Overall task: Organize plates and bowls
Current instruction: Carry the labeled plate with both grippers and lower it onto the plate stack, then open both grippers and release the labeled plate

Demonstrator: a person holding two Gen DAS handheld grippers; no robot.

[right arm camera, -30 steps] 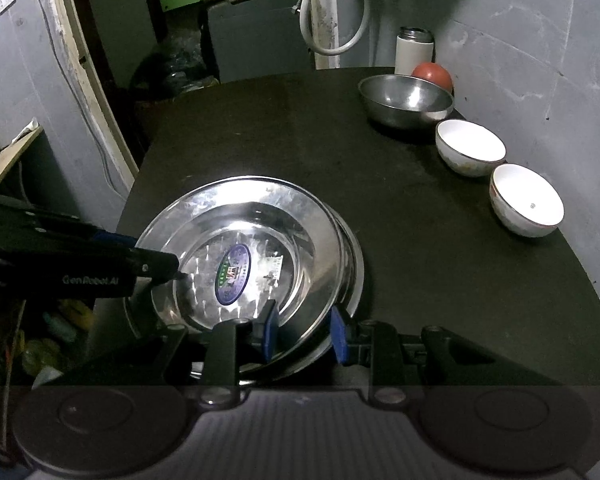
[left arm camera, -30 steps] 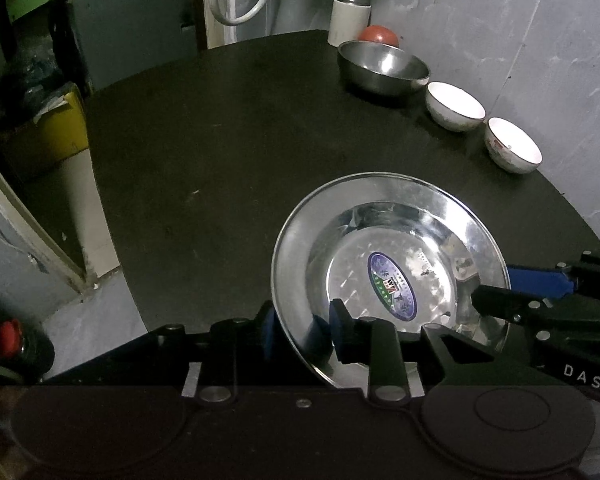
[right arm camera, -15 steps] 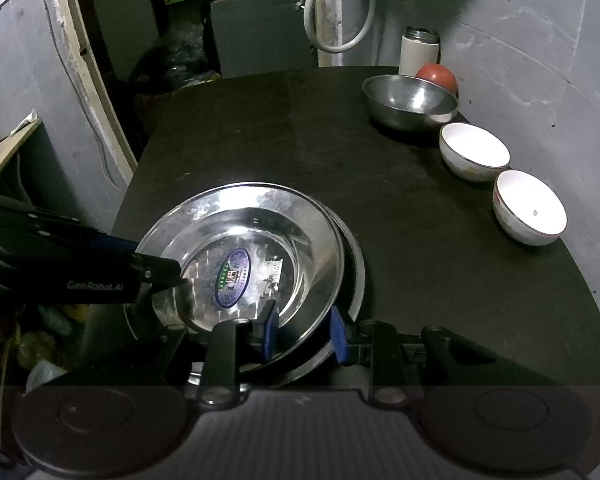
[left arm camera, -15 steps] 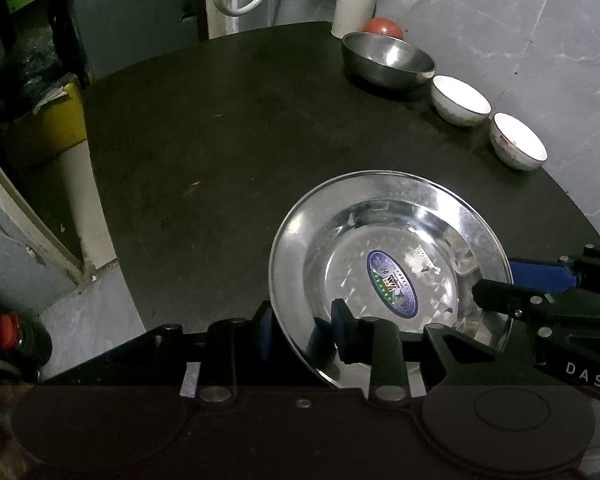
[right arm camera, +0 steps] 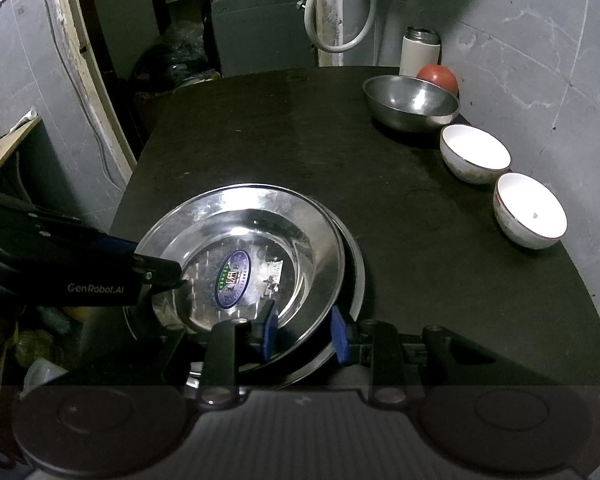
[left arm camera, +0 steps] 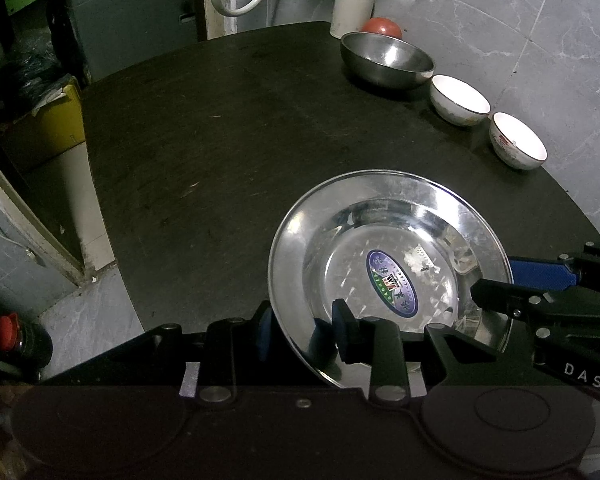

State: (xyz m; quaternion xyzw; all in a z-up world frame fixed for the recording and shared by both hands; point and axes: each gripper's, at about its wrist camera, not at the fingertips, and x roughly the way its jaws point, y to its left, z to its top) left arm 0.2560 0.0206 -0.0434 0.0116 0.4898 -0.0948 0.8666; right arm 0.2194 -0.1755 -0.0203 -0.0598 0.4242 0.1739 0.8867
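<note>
From the left wrist view, the left tool point(left arm camera: 302, 330) is pinching the near left rim of a shiny steel plate point(left arm camera: 388, 256). One blue pad is outside the rim and the other is inside. The plate has a blue oval sticker point(left arm camera: 392, 283) in its middle. It sits at the near right part of the dark round table point(left arm camera: 220, 152). The right tool point(left arm camera: 496, 280) comes in from the right and grips the plate's right rim, one finger on top and a blue one below. Along the far right edge of the table stand a big steel bowl point(left arm camera: 386, 60), then a white bowl point(left arm camera: 460, 100), then a second white bowl point(left arm camera: 518, 146), all in a row and close together. Behind the steel bowl are a red ball point(left arm camera: 382, 26) and a white can point(left arm camera: 354, 10).

From the right wrist view, the right tool point(right arm camera: 304, 334) is pinching the near rim of the steel plate point(right arm camera: 252, 240). The plate is tilted, and a second plate point(right arm camera: 354, 280) lies just under it, peeking out on the right side. Both are at the near left part of the table point(right arm camera: 420, 280). The left tool point(right arm camera: 156, 266) reaches in from the left and holds the top plate's left rim. The steel bowl point(right arm camera: 410, 102), white bowl point(right arm camera: 475, 156) and second white bowl point(right arm camera: 531, 210) line the far right edge, well apart from the plates.
</note>
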